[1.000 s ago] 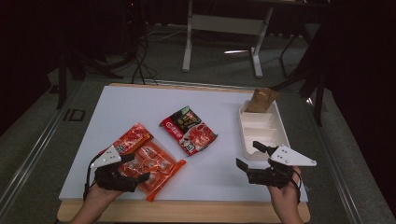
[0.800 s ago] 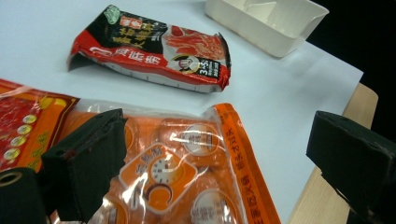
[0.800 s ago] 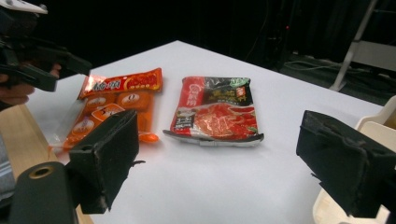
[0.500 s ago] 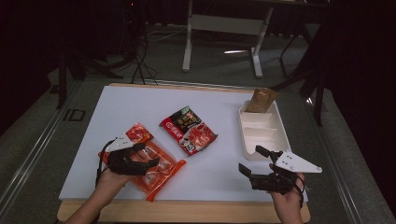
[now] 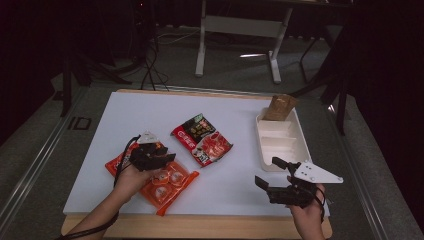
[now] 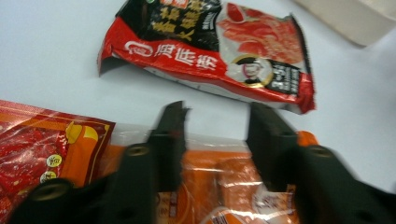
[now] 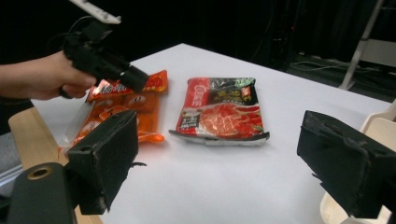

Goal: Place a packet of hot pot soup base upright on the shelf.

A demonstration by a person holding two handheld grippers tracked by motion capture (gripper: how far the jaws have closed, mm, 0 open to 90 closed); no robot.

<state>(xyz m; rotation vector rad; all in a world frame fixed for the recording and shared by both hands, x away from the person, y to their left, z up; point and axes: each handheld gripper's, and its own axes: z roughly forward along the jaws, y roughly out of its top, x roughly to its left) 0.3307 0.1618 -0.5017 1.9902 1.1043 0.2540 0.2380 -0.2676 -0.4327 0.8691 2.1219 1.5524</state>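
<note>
Your left gripper: jaws just been closing, straddling glossy orange packet, grip unclear. Your right gripper gaping, foam pads rough. Crinkled red-black pouch flat nearby.

Two hands, each with a tool, near the front edge of the bench

The left tool is in the left hand, toward the front left corner; its jaws have just been closing and stand part open. The right tool sits in the right hand by the front right corner, jaws wide apart.
</note>
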